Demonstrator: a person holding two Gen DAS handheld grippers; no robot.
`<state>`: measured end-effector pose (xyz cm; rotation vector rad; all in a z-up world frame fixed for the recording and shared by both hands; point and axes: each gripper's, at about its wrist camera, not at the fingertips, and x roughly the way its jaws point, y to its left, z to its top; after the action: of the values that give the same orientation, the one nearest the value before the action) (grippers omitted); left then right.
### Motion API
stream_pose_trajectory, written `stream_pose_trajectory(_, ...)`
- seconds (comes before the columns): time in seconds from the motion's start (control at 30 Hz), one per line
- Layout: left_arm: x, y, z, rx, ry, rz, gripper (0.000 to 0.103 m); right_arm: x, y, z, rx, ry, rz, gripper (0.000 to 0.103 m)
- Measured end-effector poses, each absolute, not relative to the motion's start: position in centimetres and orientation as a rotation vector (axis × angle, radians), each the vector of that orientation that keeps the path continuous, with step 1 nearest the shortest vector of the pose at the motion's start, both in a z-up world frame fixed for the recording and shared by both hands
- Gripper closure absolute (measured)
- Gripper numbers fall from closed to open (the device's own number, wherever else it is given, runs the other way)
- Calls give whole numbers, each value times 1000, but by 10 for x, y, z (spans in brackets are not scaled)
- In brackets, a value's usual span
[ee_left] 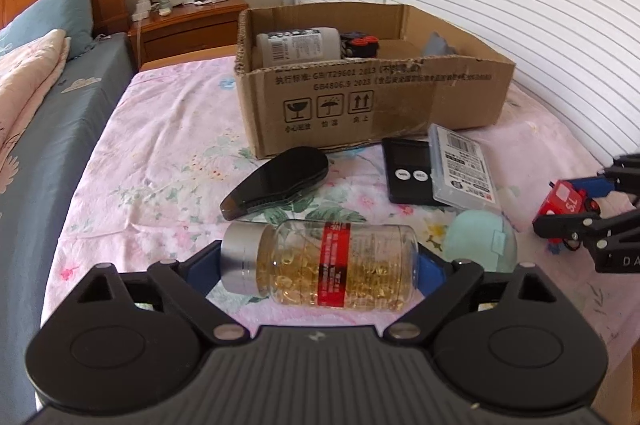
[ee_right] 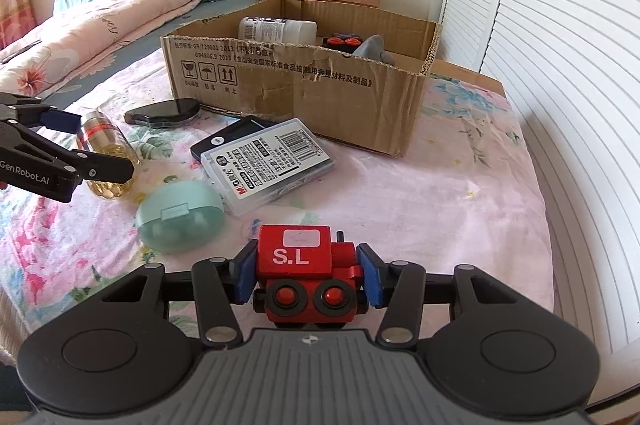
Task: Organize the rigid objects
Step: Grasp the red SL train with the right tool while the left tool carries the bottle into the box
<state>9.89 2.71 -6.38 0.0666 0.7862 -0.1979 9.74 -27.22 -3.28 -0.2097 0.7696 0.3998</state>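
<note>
My left gripper [ee_left: 320, 265] is shut on a clear pill bottle [ee_left: 320, 265] of yellow capsules with a red label and silver cap, held sideways between the blue pads. It also shows in the right wrist view [ee_right: 106, 153]. My right gripper [ee_right: 306, 277] is shut on a red toy train [ee_right: 306, 277] marked "S.L", also visible in the left wrist view [ee_left: 566, 203]. An open cardboard box [ee_left: 360, 105] stands behind on the floral bedspread, holding a white bottle [ee_left: 296, 47], a red-and-black toy [ee_left: 360, 47] and a grey object [ee_left: 438, 45].
On the bedspread in front of the box lie a black hairbrush [ee_left: 276, 185], a black scale [ee_left: 408, 171], a clear plastic case [ee_left: 462, 165] and a mint round case [ee_left: 480, 241]. A nightstand [ee_left: 188, 25] and white shutters [ee_left: 520, 5] are behind.
</note>
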Motion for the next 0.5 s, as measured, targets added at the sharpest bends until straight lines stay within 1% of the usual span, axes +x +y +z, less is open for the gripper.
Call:
stream_pose_trajectory(0.2, 98, 25, -53, 126, 807, -263, 10, 94, -273, -20, -264, 763, 422, 47)
stream_pose_trajectory(0.5, 110, 21, -18, 192, 780, -363, 10, 98, -271, 6, -317, 733, 474, 47)
